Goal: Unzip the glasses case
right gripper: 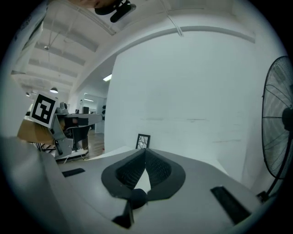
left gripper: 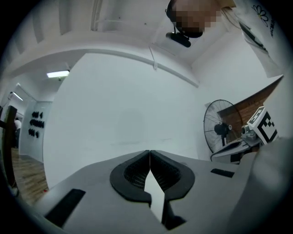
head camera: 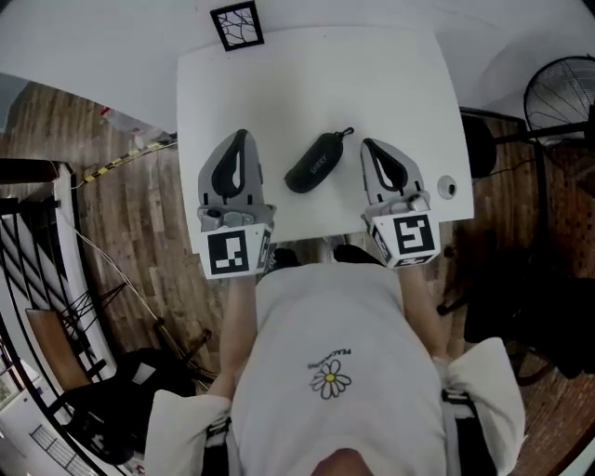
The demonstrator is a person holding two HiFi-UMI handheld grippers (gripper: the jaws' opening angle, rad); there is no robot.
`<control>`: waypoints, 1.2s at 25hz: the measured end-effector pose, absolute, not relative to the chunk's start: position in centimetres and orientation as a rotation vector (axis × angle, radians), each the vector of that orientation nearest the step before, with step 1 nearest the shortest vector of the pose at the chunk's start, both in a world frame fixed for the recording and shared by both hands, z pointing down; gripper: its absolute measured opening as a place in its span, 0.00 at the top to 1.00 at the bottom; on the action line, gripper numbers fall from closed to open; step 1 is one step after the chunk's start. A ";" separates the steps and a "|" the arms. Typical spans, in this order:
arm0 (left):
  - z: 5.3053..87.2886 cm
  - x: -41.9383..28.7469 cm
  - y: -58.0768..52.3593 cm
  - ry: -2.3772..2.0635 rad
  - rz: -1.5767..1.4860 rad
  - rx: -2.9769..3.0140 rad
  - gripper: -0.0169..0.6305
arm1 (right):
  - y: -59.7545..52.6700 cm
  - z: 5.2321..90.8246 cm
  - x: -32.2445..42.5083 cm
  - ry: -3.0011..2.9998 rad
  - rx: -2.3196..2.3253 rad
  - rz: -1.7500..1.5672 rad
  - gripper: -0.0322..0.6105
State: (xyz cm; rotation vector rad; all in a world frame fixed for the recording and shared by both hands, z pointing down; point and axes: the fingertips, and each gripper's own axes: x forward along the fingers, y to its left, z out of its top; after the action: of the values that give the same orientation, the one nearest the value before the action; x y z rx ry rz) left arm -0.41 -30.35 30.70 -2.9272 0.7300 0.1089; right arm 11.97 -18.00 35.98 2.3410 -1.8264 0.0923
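White table (head camera: 390, 84) before you carries the dark glasses case (head camera: 314, 164), closed and lying slantwise near its middle. Your left gripper (head camera: 243, 136) and right gripper (head camera: 366, 143) flank it without touching, jaws pressed together on nothing. Bare tabletop runs beyond to a black-framed card (head camera: 237, 25) at the far edge.

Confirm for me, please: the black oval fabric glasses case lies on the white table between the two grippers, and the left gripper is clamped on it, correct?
Not quite. The left gripper is shut on nothing, as the left gripper view shows. The black oval glasses case does lie on the white table between it and the right gripper, touching neither.
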 end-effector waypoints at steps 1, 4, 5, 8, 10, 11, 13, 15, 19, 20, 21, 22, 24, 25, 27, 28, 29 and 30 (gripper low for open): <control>31.0 0.3 -30.5 0.685 0.087 -2.942 0.95 | -17.8 36.1 12.2 -1.798 2.361 0.098 0.95; 32.2 2.0 -30.9 0.571 0.007 -2.999 0.95 | -17.4 36.1 12.4 -1.727 2.411 0.101 0.95; 32.6 2.7 -31.0 0.525 -0.018 -3.019 0.95 | -17.2 36.1 12.6 -1.702 2.428 0.108 0.95; 34.4 4.9 -30.1 0.308 -0.112 -3.053 0.88 | -16.3 36.5 12.9 -1.630 2.469 0.134 0.95; 36.2 6.2 -29.3 0.128 -0.214 -3.063 0.80 | -15.6 37.0 13.0 -1.589 2.485 0.161 0.95; 37.4 6.6 -28.9 0.046 -0.268 -3.083 0.79 | -15.2 37.3 13.0 -1.571 2.492 0.172 0.95; 39.9 6.7 -28.4 -0.106 -0.392 -3.165 0.78 | -14.5 37.7 12.8 -1.541 2.500 0.194 0.95; 43.0 6.1 -27.7 -0.276 -0.568 -3.230 0.78 | -13.9 38.3 12.5 -1.515 2.505 0.228 0.95; 49.1 3.3 -25.8 -0.544 -0.903 -3.118 0.77 | -13.0 39.6 11.7 -1.493 2.486 0.276 0.95; 49.9 2.5 -25.3 -0.597 -0.922 -3.087 0.77 | -12.8 39.9 11.5 -1.489 2.479 0.287 0.95; 50.6 1.9 -24.8 -0.650 -0.937 -3.067 0.77 | -12.6 40.3 11.4 -1.483 2.474 0.302 0.95; 51.1 1.3 -24.4 -0.695 -0.959 -3.056 0.76 | -12.5 40.6 11.2 -1.479 2.471 0.316 0.95; 52.1 0.7 -23.9 -0.742 -1.009 -3.033 0.70 | -12.4 41.0 11.0 -1.478 2.465 0.337 0.95; 52.6 0.7 -23.7 -0.748 -1.028 -3.013 0.66 | -12.3 41.2 10.9 -1.478 2.460 0.347 0.95; 53.6 0.6 -23.1 -0.765 -1.075 -2.956 0.58 | -12.1 41.7 10.7 -1.476 2.453 0.365 0.95; 54.2 0.6 -22.7 -0.781 -1.104 -2.924 0.56 | -12.1 41.8 10.6 -1.476 2.451 0.369 0.95; 54.7 0.4 -22.2 -0.800 -1.132 -2.893 0.55 | -12.1 41.9 10.5 -1.476 2.449 0.371 0.95; 55.1 0.3 -21.7 -0.817 -1.152 -2.868 0.55 | -12.0 41.9 10.4 -1.475 2.449 0.371 0.95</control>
State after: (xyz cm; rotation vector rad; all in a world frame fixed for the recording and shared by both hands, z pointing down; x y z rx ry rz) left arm 0.31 -21.73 55.12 -2.8680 -0.8173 -1.1520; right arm 10.36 -12.03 41.93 2.4493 -1.4747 0.3709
